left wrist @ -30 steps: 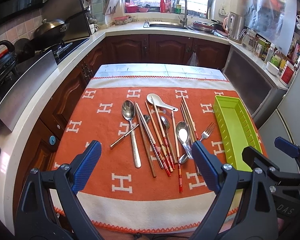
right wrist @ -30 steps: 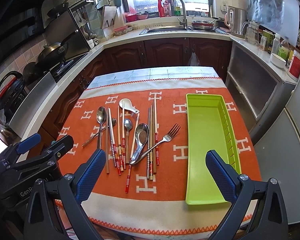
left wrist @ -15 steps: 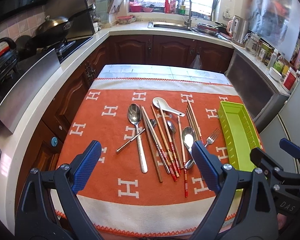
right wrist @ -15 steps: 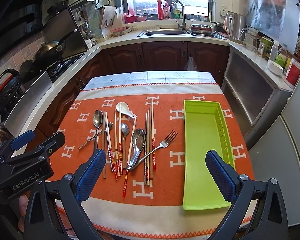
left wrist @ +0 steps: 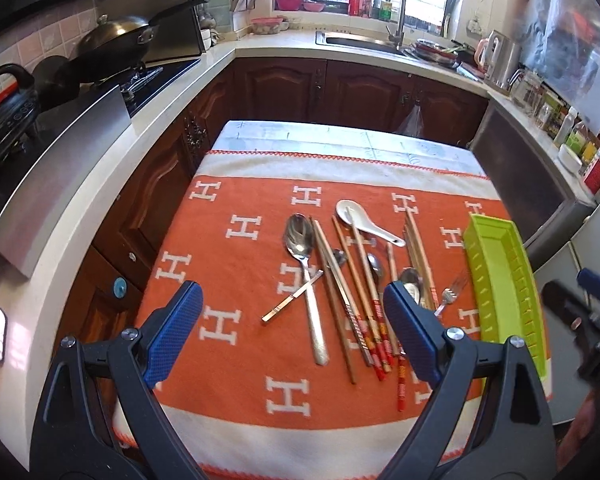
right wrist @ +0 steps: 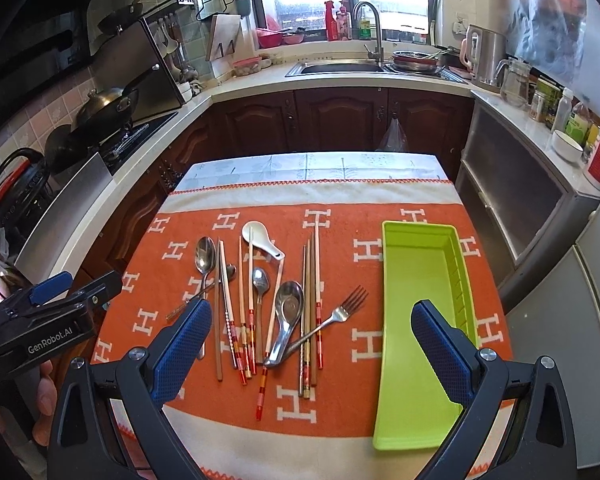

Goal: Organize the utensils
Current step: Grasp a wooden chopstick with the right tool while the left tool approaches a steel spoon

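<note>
A: Left gripper (left wrist: 292,332) jaws wide open, nothing between them. Right gripper (right wrist: 312,348) same: jaws spread, empty. Both hang above the near edge of the desk (right wrist: 312,164), not touching anything.

B: Where are the utensils?

A: All loose on the orange cloth (right wrist: 340,224), in one pile left of centre. Big steel spoon (left wrist: 305,276) at the pile's left, white soup spoon (right wrist: 260,240) at the far end, a metal ladle-type spoon (right wrist: 286,316) and a fork (right wrist: 340,312) toward the right. Chopsticks (right wrist: 242,308) run through the pile, several crossing each other and the spoons. The fork handle lies across the ladle spoon and some chopsticks.

B: And the tray?

A: Green tray (right wrist: 420,236) is on the right of the cloth, well apart from the pile. Empty as far as I can see.

B: So progress?

A: My read: nothing sorted yet. Every piece is left to move.

B: Anything you can't resolve?

A: Chopstick count is unclear, too much overlap. In the left wrist view the right-hand blue pad (left wrist: 410,332) covers the ladle spoon and part of the fork, and the right gripper shows only as a blur at the frame edge. A small dark spoon under the chopsticks is mostly hidden. Near end of the tray is partly behind the right gripper's own arm.
</note>
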Action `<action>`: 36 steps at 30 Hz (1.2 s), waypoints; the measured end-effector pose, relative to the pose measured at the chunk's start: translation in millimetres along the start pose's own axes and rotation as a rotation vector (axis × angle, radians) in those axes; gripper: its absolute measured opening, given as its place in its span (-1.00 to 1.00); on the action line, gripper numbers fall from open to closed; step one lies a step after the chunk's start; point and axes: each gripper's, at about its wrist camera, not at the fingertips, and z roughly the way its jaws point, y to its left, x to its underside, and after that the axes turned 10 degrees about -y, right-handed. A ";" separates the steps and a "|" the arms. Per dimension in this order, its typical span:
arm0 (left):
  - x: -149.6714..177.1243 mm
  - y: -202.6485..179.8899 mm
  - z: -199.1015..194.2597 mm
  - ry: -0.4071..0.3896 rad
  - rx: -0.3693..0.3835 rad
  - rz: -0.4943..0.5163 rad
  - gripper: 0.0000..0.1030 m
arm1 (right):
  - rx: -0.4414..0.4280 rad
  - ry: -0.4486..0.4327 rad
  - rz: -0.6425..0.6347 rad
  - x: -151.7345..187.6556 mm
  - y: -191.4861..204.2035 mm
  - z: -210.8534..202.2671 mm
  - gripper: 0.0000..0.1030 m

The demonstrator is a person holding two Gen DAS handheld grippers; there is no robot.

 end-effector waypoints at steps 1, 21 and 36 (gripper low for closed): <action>-2.0 3.4 6.6 0.006 -0.003 -0.001 0.76 | -0.003 0.004 0.004 -3.7 -0.9 4.0 0.97; 21.5 68.9 156.2 0.252 0.062 -0.099 -0.07 | -0.221 0.321 0.026 -12.2 52.1 190.4 -0.01; 54.5 49.1 180.7 0.268 0.180 -0.003 -0.20 | -0.398 0.489 -0.045 56.0 129.8 255.4 -0.56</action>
